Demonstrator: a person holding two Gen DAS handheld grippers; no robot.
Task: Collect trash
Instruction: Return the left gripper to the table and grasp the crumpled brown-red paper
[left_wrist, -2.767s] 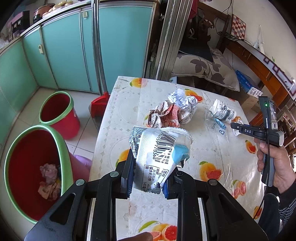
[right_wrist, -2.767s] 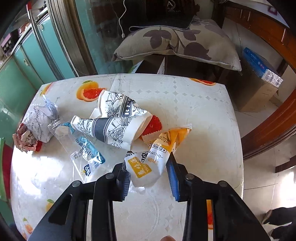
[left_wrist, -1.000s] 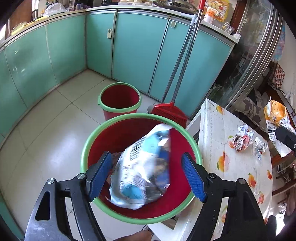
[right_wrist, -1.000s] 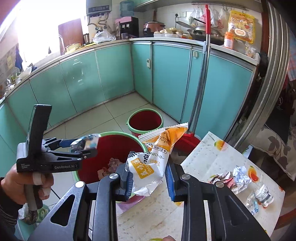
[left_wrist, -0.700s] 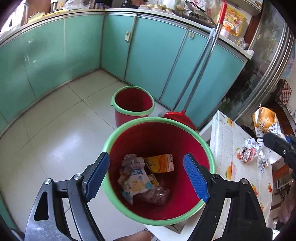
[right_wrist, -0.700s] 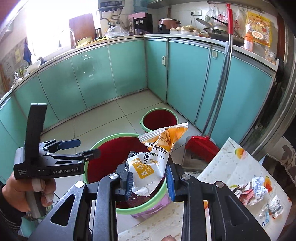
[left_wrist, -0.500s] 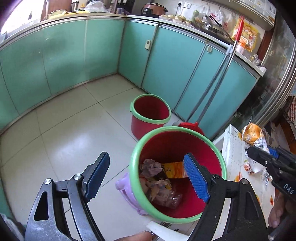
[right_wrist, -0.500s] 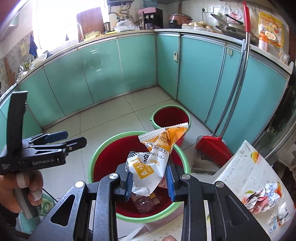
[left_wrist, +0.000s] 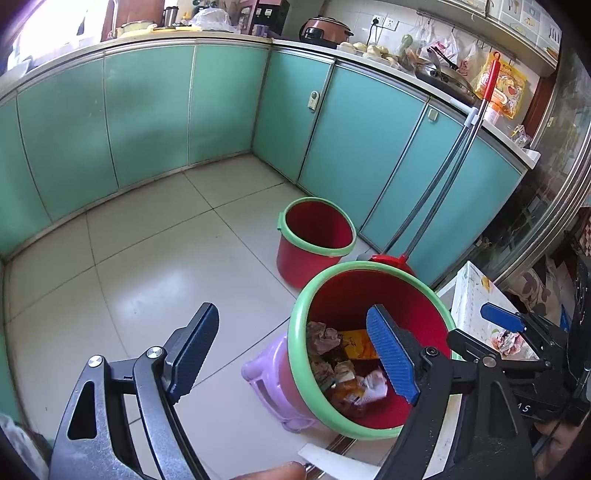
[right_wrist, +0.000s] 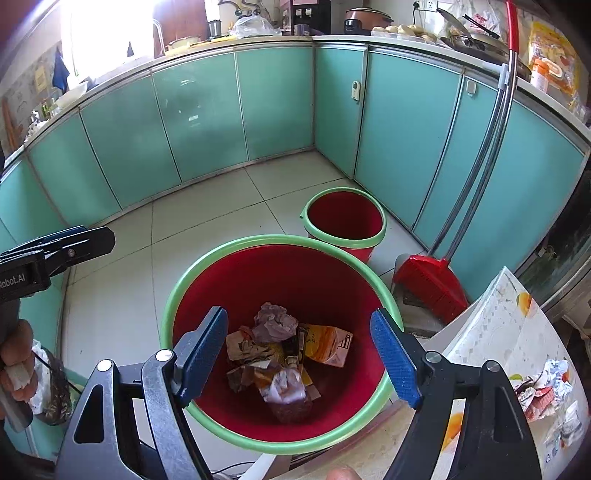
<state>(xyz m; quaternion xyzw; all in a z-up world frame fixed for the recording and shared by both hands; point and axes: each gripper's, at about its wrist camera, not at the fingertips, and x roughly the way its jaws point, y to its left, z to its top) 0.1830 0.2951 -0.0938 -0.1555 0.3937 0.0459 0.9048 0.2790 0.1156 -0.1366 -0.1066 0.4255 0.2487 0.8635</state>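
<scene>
Right tool (right_wrist: 300, 356) poised directly above the large red bucket with the green rim (right_wrist: 173, 295), jaws opening and nothing between them; orange snack packet (right_wrist: 286, 387) already down among the crumpled paper and the juice carton (right_wrist: 325, 345) at the bucket's bottom. Left tool (left_wrist: 295, 354) likewise spread wide and empty, aimed at bare floor tiles, with the same bucket (left_wrist: 295, 350) showing behind its right pad at lower right of that frame. Remaining trash on the worktop (right_wrist: 495, 325), at the far lower right edge of the right wrist frame: a crumpled foil-and-paper cluster (right_wrist: 546, 387) with clear wrappers just below it. So, from either tool, next pickup off to the right of the frame and behind the bucket's near rim, not ahead. By this reading, right hand nearer to that cluster; left hand farther off, on the opposite side of the bucket. No clear long axis on the crumpled cluster, hence probably no preferred jaw angle. Second, smaller red bucket (right_wrist: 343, 221) beyond, beside the red dustpan (right_wrist: 432, 284).
</scene>
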